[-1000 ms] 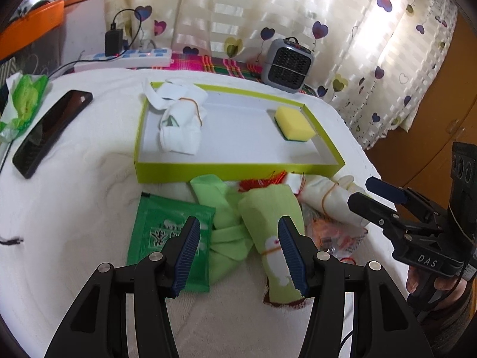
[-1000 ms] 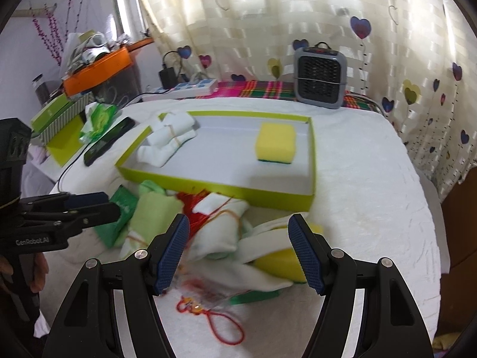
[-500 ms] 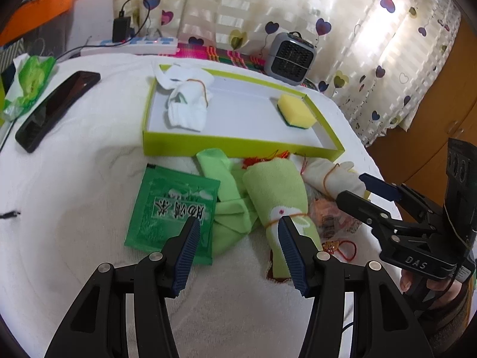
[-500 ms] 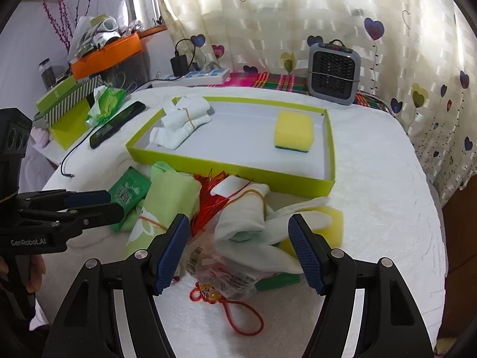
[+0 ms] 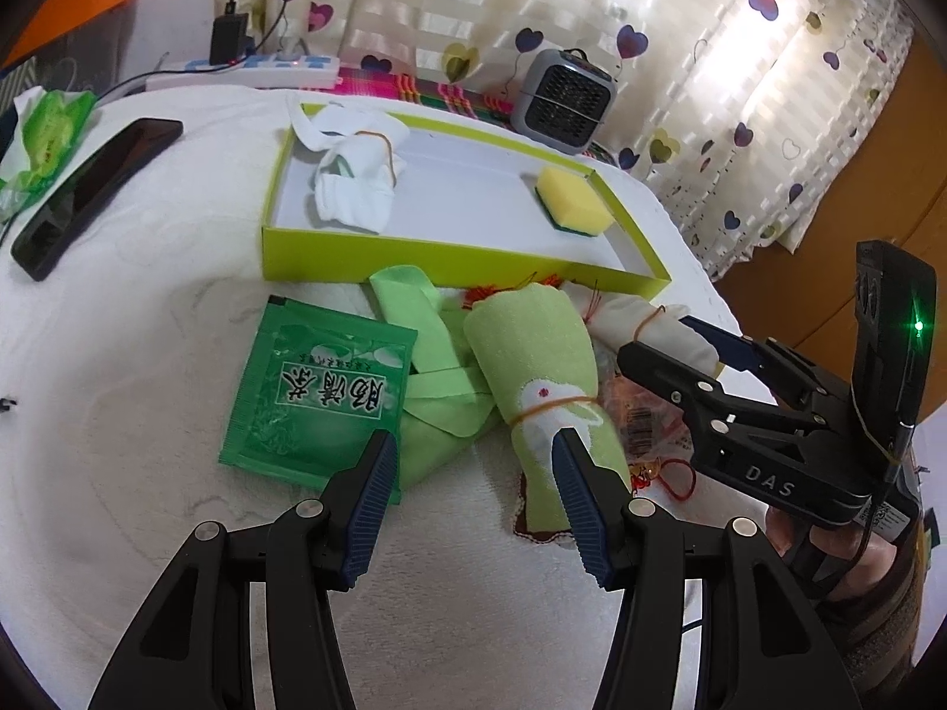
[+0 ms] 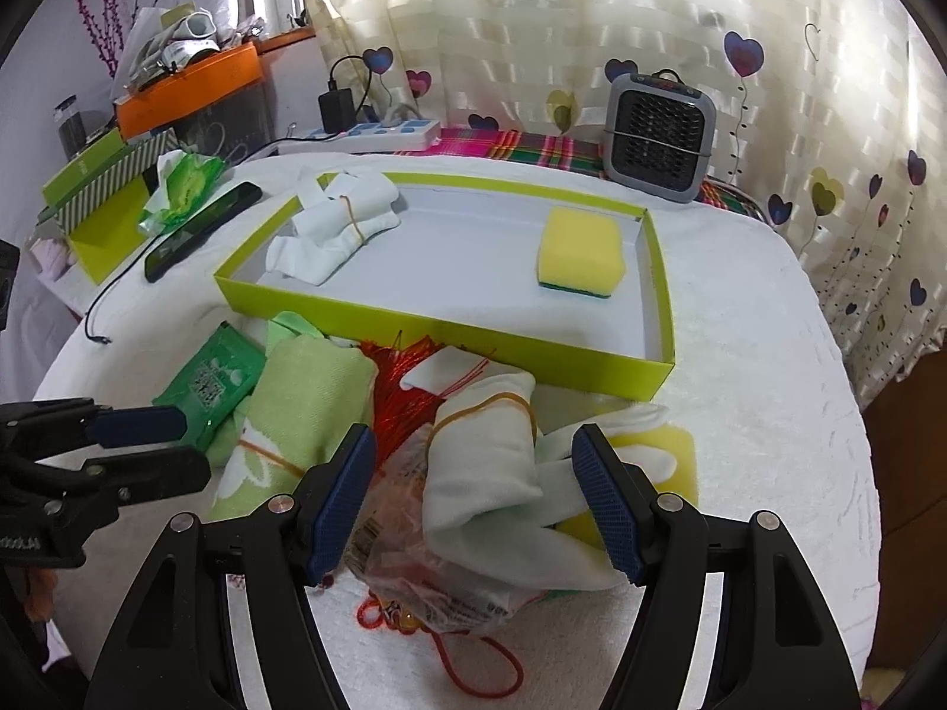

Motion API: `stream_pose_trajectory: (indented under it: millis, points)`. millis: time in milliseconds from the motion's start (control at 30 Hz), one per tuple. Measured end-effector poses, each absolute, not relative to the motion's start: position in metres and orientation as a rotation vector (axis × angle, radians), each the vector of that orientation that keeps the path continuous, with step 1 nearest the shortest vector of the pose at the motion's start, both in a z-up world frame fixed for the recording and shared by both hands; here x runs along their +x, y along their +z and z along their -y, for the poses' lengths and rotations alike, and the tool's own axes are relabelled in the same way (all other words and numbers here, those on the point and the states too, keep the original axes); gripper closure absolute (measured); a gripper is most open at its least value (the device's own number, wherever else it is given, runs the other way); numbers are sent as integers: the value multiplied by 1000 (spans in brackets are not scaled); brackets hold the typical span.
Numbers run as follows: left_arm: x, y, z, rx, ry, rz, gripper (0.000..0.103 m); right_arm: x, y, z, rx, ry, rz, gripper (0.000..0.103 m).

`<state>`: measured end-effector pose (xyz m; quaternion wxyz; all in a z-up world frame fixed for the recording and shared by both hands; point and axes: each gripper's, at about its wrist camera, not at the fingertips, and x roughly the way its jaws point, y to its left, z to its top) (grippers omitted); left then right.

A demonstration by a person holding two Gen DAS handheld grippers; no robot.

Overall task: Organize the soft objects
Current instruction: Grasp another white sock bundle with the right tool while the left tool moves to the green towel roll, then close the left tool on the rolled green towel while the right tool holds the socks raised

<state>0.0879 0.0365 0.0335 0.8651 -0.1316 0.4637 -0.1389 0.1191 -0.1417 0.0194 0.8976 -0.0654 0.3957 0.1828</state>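
Here the right gripper [image 6: 473, 494], fingers spread and closing slightly, straddles the banded white sock bundle [image 6: 482, 461] without pinching; the left gripper [image 5: 473, 494] hovers unclenched, near the green rolled towel [image 5: 541, 390].

White-clothed table [image 5: 148, 307] with green tray [image 5: 426, 254], phone [image 5: 94, 189], sachet [image 5: 319, 396].

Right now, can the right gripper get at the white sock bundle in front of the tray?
Probably yes. The right gripper is open with the white sock bundle already between its fingers, nothing over it; a plastic bag lies underneath.
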Motion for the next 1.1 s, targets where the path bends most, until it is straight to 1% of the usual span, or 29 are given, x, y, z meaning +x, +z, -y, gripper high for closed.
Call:
stream_pose_trajectory:
  millis: [67,300,533,733,1100]
  points:
    - [88,33,-36,-278,-296,-972,49,119,18,141,-144,372,-821,50]
    - [89,32,-35,-278,-304,-976,49,118,13,141,-159,364,-826,59]
    - [91,31,-33,-276,-314,-980,49,117,14,142,-155,367,-816,72]
    - [92,32,-28,-269,-317,-983,49,115,15,146,-135,372,-802,78]
    - [98,34,-11,-245,-339,-988,49,110,18,162,-32,386,-768,79]
